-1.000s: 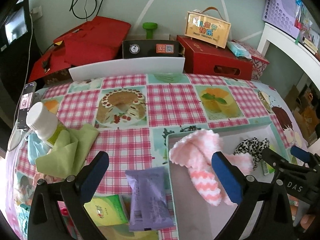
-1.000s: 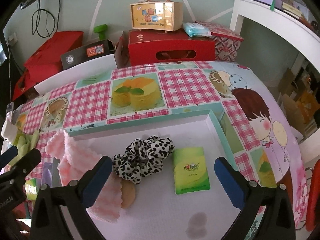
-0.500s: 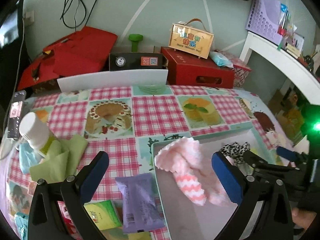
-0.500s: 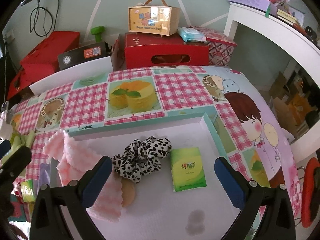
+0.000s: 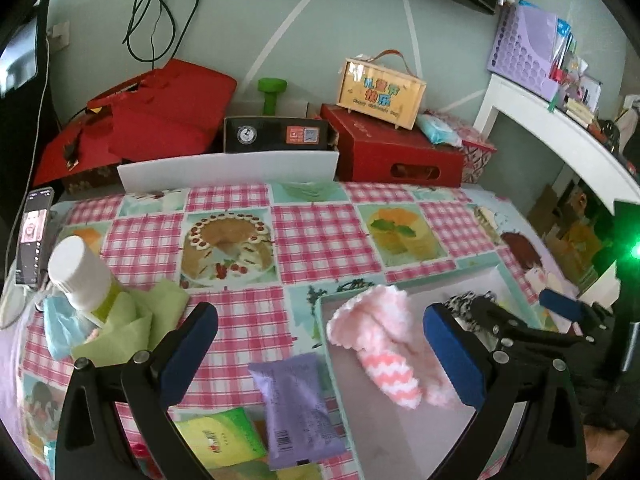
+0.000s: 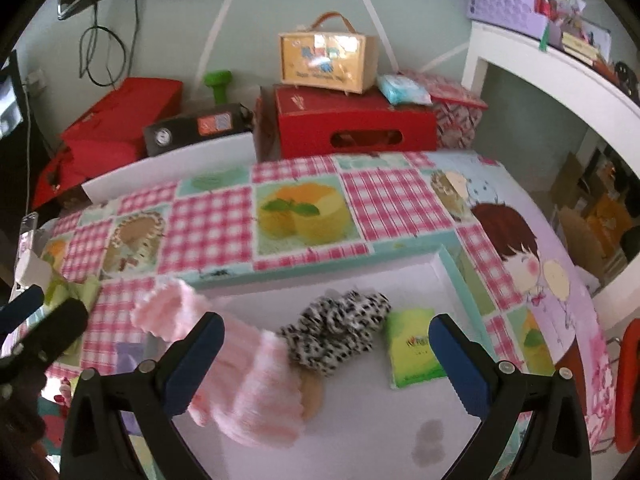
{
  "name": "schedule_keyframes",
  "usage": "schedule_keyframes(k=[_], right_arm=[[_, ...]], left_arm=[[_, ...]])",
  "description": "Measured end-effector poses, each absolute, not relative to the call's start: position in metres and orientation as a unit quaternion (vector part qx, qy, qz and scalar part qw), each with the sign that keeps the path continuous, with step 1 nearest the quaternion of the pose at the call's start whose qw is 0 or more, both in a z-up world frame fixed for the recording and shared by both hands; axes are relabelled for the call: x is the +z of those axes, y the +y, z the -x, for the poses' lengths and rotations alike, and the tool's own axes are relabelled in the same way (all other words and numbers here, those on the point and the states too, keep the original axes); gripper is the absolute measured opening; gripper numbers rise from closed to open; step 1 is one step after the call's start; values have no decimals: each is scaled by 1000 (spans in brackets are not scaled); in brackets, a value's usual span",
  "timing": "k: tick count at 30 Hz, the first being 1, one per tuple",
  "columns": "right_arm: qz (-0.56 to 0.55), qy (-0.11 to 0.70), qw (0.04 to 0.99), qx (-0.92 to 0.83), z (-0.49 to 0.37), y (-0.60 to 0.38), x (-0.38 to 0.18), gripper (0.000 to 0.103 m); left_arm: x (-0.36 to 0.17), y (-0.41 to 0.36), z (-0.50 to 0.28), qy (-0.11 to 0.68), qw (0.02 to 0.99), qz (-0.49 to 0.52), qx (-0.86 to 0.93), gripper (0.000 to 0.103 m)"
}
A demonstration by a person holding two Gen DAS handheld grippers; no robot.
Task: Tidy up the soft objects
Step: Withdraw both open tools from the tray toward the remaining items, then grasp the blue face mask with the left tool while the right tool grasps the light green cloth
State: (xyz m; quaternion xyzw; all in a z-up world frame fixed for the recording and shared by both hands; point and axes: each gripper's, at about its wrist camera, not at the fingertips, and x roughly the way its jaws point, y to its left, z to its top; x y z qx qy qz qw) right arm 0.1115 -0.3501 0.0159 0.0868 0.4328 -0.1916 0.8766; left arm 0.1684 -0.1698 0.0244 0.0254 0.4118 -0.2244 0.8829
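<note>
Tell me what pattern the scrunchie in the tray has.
The scrunchie is black-and-white leopard spotted, clearest in the right wrist view.

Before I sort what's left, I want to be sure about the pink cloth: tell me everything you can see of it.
The pink cloth is a fluffy, knitted-looking piece in pale pink with darker pink zigzag stripes at one end and scalloped edges. It lies crumpled and partly folded in the tray, its upper end draped over the tray's left rim. The spotted black-and-white hair tie lies against its right side. Neither tool grips it: it lies loose.
</note>
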Motion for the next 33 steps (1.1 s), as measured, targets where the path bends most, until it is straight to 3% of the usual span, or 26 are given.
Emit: schedule_keyframes(k=[8,25,33], right_arm=[[-109,463,868,-139,-123,-328,2,103],[-28,559,828,38,-195,-219,0,103],[3,575,813,87,-230,-164,-1,103]], left_arm=[[20,-130,-184,445,873,-29,-197,102],[32,47,-216,497,866,38,-40,102],[2,111,-239,545,835,77,0,102]])
